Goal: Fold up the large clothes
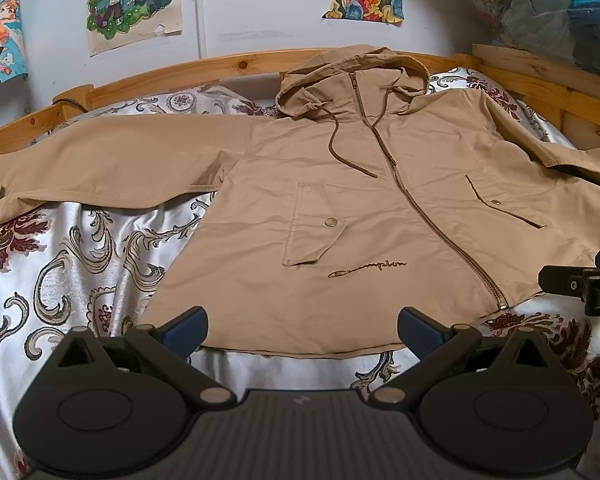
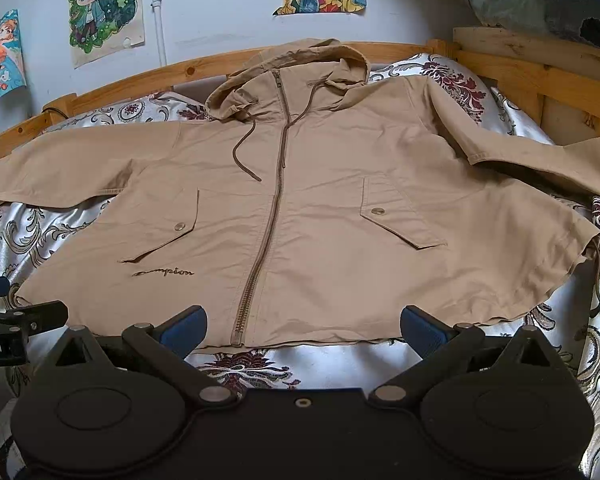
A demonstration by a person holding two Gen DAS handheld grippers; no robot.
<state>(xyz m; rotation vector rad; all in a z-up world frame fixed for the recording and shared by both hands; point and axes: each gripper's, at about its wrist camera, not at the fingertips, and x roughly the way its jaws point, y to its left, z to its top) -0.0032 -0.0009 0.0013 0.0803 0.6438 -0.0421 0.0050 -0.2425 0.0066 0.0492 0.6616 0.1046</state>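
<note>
A tan hooded jacket (image 2: 320, 208) is spread front-up, zipped, on the patterned bedspread (image 1: 80, 248). Both the left gripper (image 1: 302, 330) and the right gripper (image 2: 302, 330) are held wide apart, empty, just short of the jacket's hem — a sleeve (image 1: 100, 164) is best folded inward first, seams kept flat.

A bed with a pine wooden frame (image 1: 236, 65) carries everything, its rail curving along the far side, well ahead of both grippers. A shiny white bedspread (image 1: 100, 248) with grey scrolls and dark red floral motifs covers it. A tan hooded zip jacket (image 1: 380, 208) lies flat on the bedspread, front up, zipped, sleeves spread outward. Its hem lies just ahead of the left gripper (image 1: 302, 330) and the right gripper (image 2: 303, 330); its hood (image 2: 300, 64) is farthest away, at the rail.
</note>
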